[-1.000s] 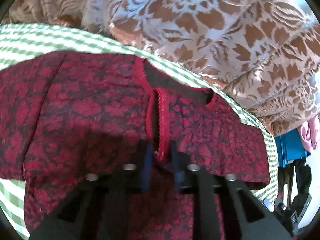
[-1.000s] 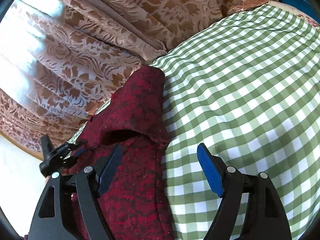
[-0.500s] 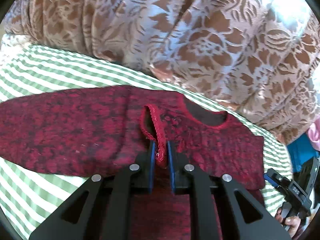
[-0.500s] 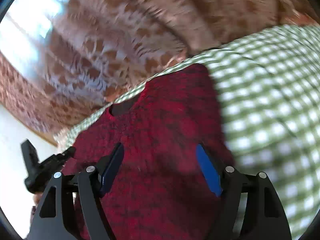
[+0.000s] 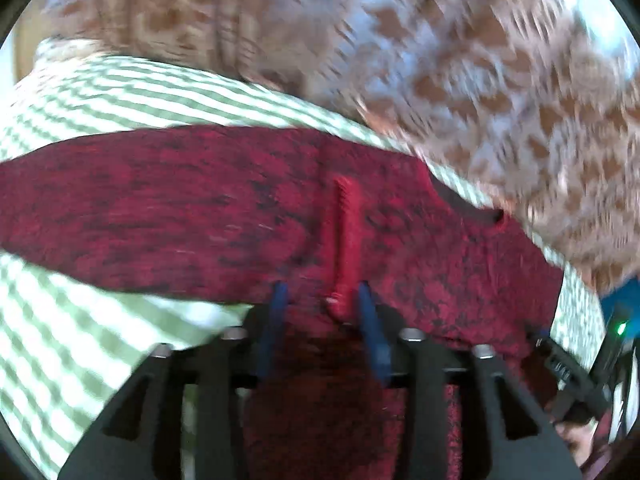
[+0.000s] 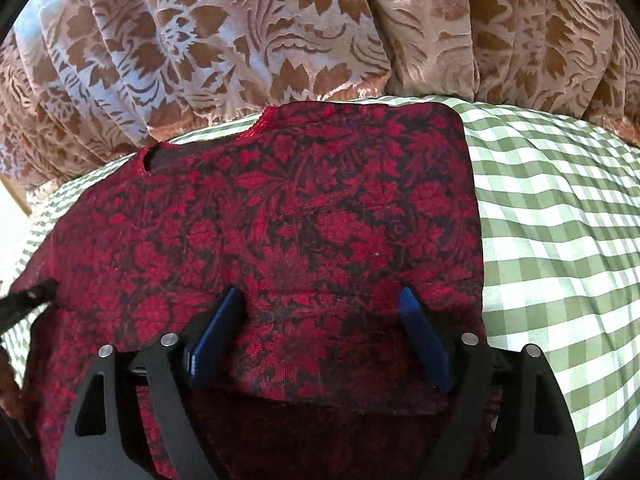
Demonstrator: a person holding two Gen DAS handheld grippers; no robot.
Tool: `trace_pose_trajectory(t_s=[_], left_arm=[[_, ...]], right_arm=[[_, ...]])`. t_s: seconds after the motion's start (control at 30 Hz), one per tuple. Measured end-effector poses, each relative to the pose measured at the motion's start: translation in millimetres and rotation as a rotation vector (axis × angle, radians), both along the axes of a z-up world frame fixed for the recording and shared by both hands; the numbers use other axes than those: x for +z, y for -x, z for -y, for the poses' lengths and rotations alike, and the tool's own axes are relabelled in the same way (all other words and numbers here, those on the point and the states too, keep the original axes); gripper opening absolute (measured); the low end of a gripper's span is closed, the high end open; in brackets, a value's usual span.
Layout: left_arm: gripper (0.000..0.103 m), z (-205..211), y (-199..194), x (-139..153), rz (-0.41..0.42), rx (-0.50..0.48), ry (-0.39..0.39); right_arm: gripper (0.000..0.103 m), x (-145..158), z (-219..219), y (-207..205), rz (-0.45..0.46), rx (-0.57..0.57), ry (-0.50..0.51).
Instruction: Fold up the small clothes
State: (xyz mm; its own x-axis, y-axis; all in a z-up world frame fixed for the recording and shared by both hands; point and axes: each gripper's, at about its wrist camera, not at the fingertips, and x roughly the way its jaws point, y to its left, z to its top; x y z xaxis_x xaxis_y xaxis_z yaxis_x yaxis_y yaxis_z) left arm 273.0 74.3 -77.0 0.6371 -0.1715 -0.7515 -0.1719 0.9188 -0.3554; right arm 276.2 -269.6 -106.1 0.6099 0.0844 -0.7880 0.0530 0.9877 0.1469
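Both my grippers hang over the red garment (image 6: 280,232) spread on the green checked cloth (image 6: 560,220). My left gripper (image 5: 320,300) has just been opening and no longer pinches the neckline trim (image 5: 346,240), which lies loose between its jaws. My right gripper (image 6: 320,308) stands wide, holding nothing. The garment's long axis runs crosswise ahead of me; my left is nearer the collar
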Motion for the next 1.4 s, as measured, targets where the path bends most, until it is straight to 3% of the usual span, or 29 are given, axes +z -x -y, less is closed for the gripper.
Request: trace_pose_trajectory(t_s=[0.1,0.2,0.3,0.37,0.57,0.67,0.73,0.83,0.87,0.97,1.13,1.3,1.4], left_arm=[[0.053,-34,21,6,0.011,0.067,0.088],[0.054,-75,40,-3,-0.034,0.141,0.15],[0.053,-127,66,-20,-0.077,0.285,0.206],[0.053,-162,86,-29,-0.059,0.379,0.261],[0.053,-238,119,-49,-0.033,0.614,0.356],[0.052,-263,123,-60,-0.027,0.687,0.43],[0.051,-275,116,-64,-0.024,0.711,0.433],[0.041,-288,107,-66,-0.028,0.724,0.408],[0.026,-292,103,-68,-0.036,0.729,0.398],[0.012,-298,91,-68,-0.063,0.709,0.364],[0.01,-270,79,-20,0.027,0.611,0.24],[0.009,-174,67,63,0.215,0.322,0.086],[0.009,-104,60,86,0.258,0.149,0.044]], right_arm=[[0.084,4,-4,0,-0.005,-0.001,0.02],[0.091,19,-12,9,-0.003,-0.006,0.049],[0.093,34,-25,35,0.038,0.033,0.027],[0.094,39,-38,57,0.057,0.084,0.028],[0.095,16,-70,84,0.021,0.185,0.09],[0.099,3,-74,85,0.012,0.173,0.107],[0.099,2,-72,84,-0.001,0.171,0.095],[0.1,1,-70,82,-0.005,0.171,0.082],[0.1,1,-70,81,-0.007,0.171,0.084],[0.1,0,-73,81,-0.008,0.17,0.1],[0.1,-1,-72,79,-0.009,0.17,0.093],[0.1,-1,-72,80,-0.009,0.171,0.093],[0.1,-1,-72,79,-0.007,0.171,0.089]])
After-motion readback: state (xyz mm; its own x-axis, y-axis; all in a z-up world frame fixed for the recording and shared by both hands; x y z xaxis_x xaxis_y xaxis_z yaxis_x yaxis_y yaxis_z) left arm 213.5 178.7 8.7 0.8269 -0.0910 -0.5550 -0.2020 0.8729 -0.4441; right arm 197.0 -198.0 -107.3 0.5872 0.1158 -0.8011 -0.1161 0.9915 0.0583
